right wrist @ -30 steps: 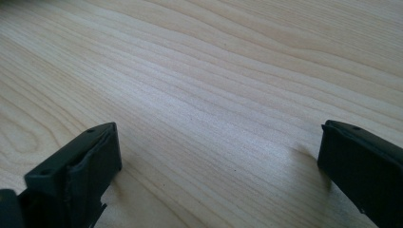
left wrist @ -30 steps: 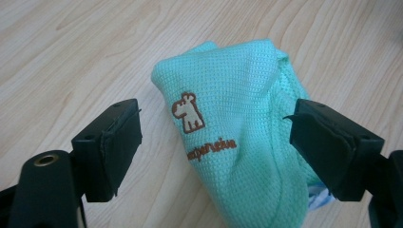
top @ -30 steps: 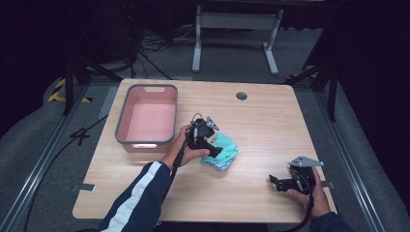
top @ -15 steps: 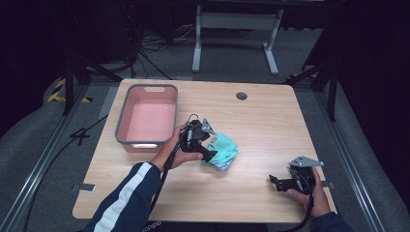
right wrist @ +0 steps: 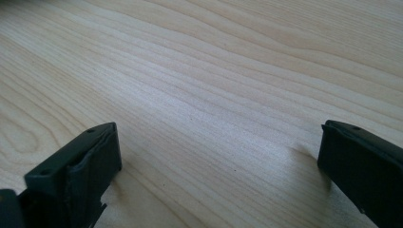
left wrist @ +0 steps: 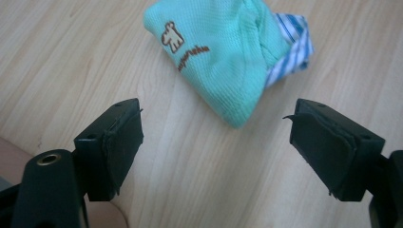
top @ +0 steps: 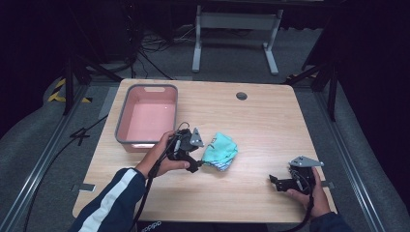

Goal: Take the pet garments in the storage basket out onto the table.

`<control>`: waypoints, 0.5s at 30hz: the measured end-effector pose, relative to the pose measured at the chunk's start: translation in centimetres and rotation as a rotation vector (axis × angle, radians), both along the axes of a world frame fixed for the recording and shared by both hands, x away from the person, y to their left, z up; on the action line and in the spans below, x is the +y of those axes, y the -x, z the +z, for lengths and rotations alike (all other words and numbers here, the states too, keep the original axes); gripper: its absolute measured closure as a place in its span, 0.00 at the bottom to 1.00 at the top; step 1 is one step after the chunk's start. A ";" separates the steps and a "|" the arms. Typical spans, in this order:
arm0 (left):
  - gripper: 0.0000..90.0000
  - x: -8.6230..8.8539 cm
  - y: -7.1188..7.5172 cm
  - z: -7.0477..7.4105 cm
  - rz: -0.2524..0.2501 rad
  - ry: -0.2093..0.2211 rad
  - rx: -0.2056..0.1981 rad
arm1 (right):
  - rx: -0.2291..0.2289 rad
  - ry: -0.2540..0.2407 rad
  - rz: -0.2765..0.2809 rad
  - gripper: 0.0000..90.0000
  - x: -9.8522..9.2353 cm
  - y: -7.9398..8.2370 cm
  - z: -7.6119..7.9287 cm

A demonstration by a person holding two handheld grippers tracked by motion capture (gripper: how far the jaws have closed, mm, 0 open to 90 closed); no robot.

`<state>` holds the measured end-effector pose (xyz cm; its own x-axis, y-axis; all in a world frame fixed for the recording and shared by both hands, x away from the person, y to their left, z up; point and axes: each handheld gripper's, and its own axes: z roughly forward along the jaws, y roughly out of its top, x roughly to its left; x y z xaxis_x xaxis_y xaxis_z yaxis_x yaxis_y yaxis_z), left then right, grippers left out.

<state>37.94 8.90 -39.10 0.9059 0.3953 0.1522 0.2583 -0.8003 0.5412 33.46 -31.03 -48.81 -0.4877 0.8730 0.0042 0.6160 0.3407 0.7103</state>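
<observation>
A folded teal cloth (top: 220, 150) with a brown animal print and a blue-striped layer lies near the middle of the wooden table (top: 256, 121). My left gripper (top: 197, 163) is just left of it, open, with nothing between its jaws. In the left gripper view the cloth (left wrist: 223, 57) lies a little ahead of the open jaws, its near corner between their lines but apart from the fingertips (left wrist: 121, 137). My right gripper (top: 275, 181) rests near the table's front right, open over bare wood (right wrist: 214, 118).
A pink tub (top: 126, 133) with a grey rim stands at the table's left, right behind my left hand. A dark cable hole (top: 241, 95) sits at the back. Table edges drop to a dark floor with metal frames.
My left gripper has drawn back leftward and toward the person, off the cloth, which stays on the table. The right gripper has not moved.
</observation>
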 end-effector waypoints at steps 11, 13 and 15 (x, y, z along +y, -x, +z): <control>0.23 3.5 2.3 -0.6 -0.030 -0.015 0.000 | 0.001 -0.001 -0.001 0.01 0.0 0.0 0.0; 0.23 4.3 2.6 -1.0 -0.038 -0.028 0.016 | 0.001 -0.001 -0.001 0.01 0.0 0.0 0.0; 0.22 5.1 2.8 -1.4 -0.036 -0.046 0.012 | 0.001 -0.001 -0.001 0.01 0.0 0.0 0.0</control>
<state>35.15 13.96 -40.47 0.9212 0.3554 0.1585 0.2355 -0.8333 0.5002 33.45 -31.02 -48.80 -0.4871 0.8733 0.0056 0.6170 0.3396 0.7099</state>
